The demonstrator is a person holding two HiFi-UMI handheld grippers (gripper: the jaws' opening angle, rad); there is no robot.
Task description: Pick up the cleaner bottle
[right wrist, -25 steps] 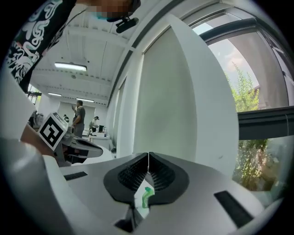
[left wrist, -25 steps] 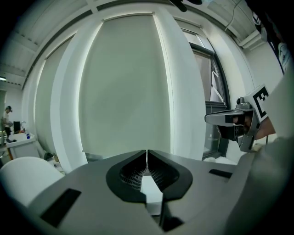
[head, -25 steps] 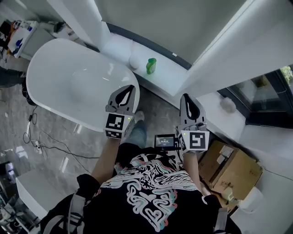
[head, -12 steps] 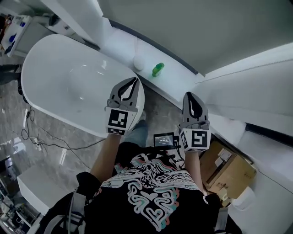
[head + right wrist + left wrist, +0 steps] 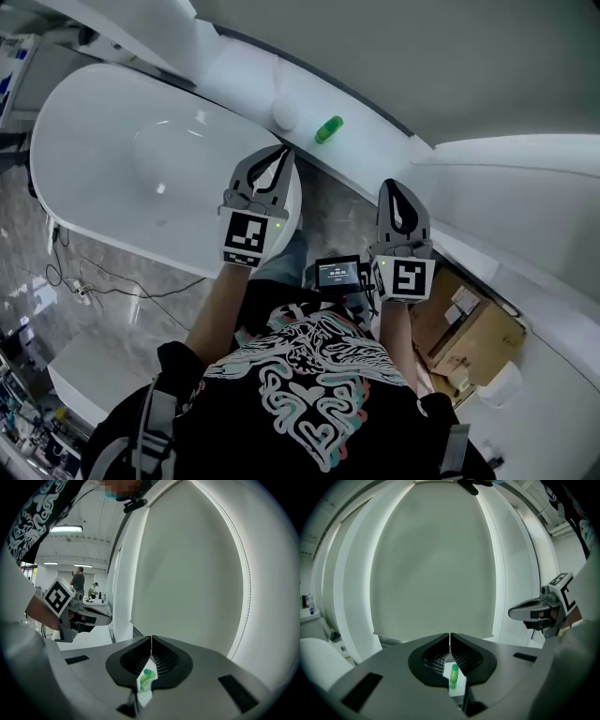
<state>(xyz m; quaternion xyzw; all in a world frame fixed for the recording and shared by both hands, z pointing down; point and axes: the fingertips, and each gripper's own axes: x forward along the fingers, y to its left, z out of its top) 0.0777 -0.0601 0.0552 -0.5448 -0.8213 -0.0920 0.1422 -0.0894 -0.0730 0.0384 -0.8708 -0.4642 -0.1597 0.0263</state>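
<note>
In the head view, we see the green bottle (image 5: 328,129) standing on the white ledge (image 5: 246,80) past the tub (image 5: 122,122). It is ahead of both hands and between their lines of aim. The left gripper (image 5: 280,152) is the nearer, its tips close to the ledge, while the right gripper (image 5: 392,186) hangs farther back over the floor. Both arms reach forward side by side, the tools pitched slightly down. In the left gripper view, we find the jaws closed tip to tip with nothing between them. The bottle (image 5: 453,676) shows through the gap beneath them, straight ahead and a little low, its long axis upright, cap on top. In the right gripper view, those jaws also meet with nothing gripped, and the bottle (image 5: 147,679) sits below and slightly left of their line. We judge that either tool must open before it can close round the body.
</note>
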